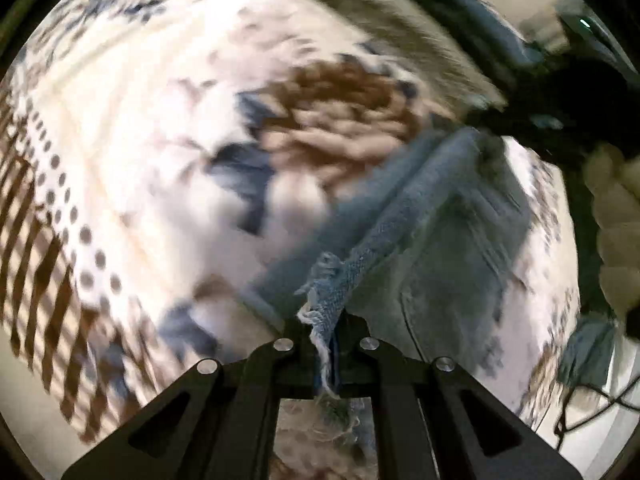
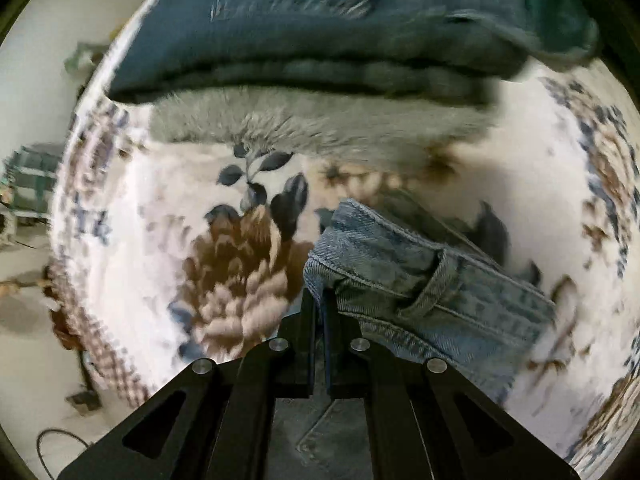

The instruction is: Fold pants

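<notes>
The pants are light blue jeans. In the left wrist view my left gripper (image 1: pixel 325 322) is shut on the frayed hem of a leg (image 1: pixel 328 292), and the denim (image 1: pixel 448 232) stretches away to the upper right, held above a floral cloth. In the right wrist view my right gripper (image 2: pixel 319 300) is shut on the waistband (image 2: pixel 400 276) near a belt loop (image 2: pixel 434 284); the jeans hang to the right and under the gripper. Both views are motion-blurred.
A white cloth with brown and blue flowers (image 2: pixel 240 264) covers the surface. Darker blue folded denim (image 2: pixel 320 28) and a grey furry item (image 2: pixel 320 128) lie at its far side. Cables (image 1: pixel 580 404) and pale floor (image 2: pixel 28 320) lie beyond the cloth's edge.
</notes>
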`<action>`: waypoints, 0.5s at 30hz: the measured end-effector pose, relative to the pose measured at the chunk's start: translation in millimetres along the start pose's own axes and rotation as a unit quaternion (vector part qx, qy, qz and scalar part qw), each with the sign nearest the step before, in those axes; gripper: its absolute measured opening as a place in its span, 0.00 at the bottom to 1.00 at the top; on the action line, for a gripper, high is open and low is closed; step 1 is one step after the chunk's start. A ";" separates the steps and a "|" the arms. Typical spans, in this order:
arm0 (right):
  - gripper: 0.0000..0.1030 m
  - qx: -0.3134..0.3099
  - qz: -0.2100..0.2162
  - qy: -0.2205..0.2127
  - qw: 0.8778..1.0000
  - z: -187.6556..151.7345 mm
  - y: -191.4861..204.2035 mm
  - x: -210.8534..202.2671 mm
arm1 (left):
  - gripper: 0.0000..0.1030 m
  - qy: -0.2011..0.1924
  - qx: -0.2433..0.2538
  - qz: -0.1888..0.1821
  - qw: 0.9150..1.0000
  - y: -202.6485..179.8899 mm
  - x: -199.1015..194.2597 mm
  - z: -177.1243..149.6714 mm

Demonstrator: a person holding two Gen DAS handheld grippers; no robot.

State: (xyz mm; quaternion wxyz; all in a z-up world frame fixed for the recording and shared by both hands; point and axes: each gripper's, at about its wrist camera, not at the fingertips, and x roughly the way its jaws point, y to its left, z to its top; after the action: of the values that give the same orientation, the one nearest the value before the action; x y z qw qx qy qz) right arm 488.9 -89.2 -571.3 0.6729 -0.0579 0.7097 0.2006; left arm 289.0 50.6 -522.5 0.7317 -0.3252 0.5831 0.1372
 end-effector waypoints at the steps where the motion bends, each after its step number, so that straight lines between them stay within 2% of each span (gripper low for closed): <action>1: 0.03 -0.001 -0.009 0.008 1.000 4.3 3.5 10.7 | 0.03 0.011 -0.003 -0.004 1.000 7.2 8.8 6.0; 4: 0.05 0.010 -0.006 0.032 0.999 13.5 4.2 31.7 | 0.06 0.023 -0.031 -0.012 0.999 22.5 16.9 9.7; 5: 0.11 0.013 0.008 0.038 0.999 14.7 2.6 33.4 | 0.07 0.025 -0.045 -0.021 0.998 27.6 17.3 9.2; 7: 0.41 0.014 0.058 0.054 0.997 13.8 -3.2 30.5 | 0.07 0.020 -0.072 -0.043 0.996 34.3 15.0 4.9; 8: 0.71 0.011 0.077 0.053 0.996 11.3 -6.5 25.5 | 0.09 0.011 -0.082 -0.049 0.995 37.5 10.8 0.3; 9: 0.90 0.005 0.090 0.046 0.995 6.4 -12.7 16.2 | 0.14 0.000 -0.090 -0.046 0.995 39.9 4.7 -6.1; 10: 0.92 0.000 0.094 0.041 0.995 2.1 -17.6 9.3 | 0.25 -0.008 -0.097 -0.041 0.994 41.9 -0.8 -12.2; 11: 0.92 -0.008 0.094 0.036 0.995 -3.5 -25.8 0.4 | 0.31 -0.019 -0.107 -0.043 0.993 44.9 -8.6 -21.5; 13: 0.92 -0.015 0.082 0.023 0.996 -17.8 -49.2 -19.2 | 0.57 -0.029 -0.129 -0.046 0.990 48.1 -18.7 -35.5; 15: 0.93 -0.014 0.069 0.014 0.997 -28.4 -69.1 -31.1 | 0.64 -0.031 -0.158 -0.060 0.985 53.9 -23.8 -48.4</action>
State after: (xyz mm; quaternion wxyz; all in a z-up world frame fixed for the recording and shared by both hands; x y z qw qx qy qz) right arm 489.5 -168.5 -554.7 0.6469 -0.0212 0.7181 0.2557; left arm 214.1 64.5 -522.3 0.6957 -0.4664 0.5108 0.1934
